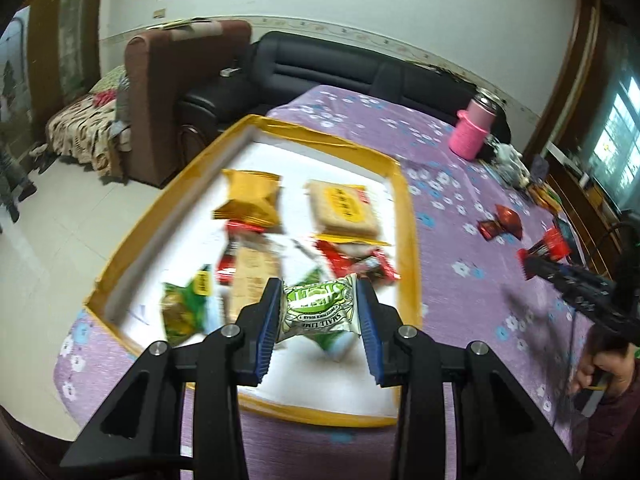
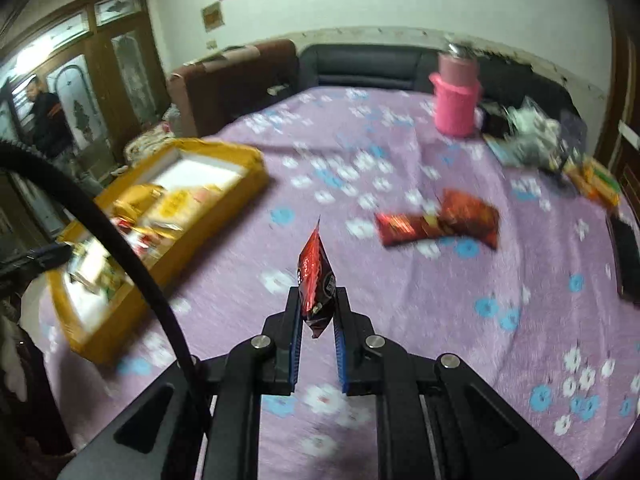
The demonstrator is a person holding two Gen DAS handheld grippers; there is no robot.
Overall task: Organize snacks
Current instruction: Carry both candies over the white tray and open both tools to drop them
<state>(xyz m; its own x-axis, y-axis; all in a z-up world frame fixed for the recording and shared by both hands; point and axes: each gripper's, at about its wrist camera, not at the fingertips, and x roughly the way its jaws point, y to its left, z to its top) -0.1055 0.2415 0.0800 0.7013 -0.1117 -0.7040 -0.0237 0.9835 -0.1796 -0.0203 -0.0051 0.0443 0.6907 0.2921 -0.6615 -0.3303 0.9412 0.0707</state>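
My left gripper is shut on a green-and-white snack packet and holds it above the near end of a shallow yellow-rimmed box. The box holds several snack packs, among them a yellow bag, a biscuit pack and a green bag. My right gripper is shut on a small red snack packet, held upright above the purple cloth. It also shows in the left wrist view. The box lies to its left. Two red packets lie on the cloth beyond.
A purple flowered cloth covers the table. A pink flask stands at the far side, with clutter to its right. A black phone lies at the right edge. Sofas stand behind the table.
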